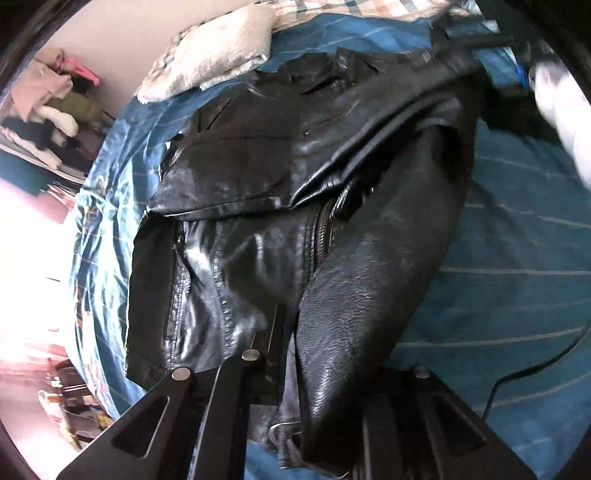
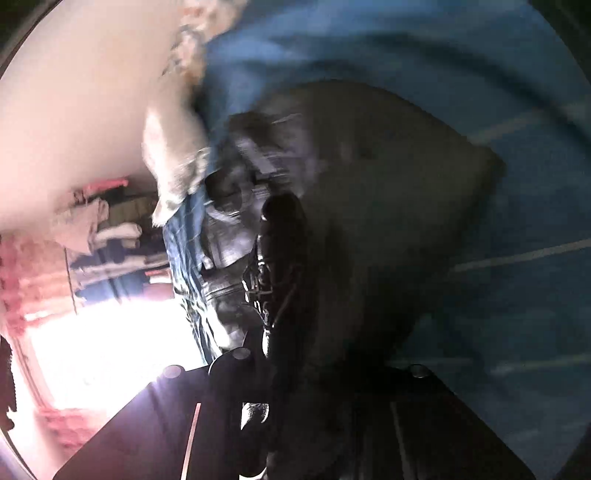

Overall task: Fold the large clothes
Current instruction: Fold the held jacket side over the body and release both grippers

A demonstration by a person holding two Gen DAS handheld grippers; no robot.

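Black leather jacket (image 1: 295,192) folds mid-step, each hand-held gripper, left (image 1: 291,354) and right (image 2: 280,295), clenched on leather just ahead; next I lay it flat on the bed (image 1: 517,288).

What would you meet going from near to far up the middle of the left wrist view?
Left gripper → black leather jacket → blue striped bedsheet → checked cloth.

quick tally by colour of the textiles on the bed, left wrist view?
Black: 1, leather jacket
White: 1, fluffy folded blanket
Blue: 1, striped bedsheet
Plaid: 1, checked fabric at the far edge
Total: 4
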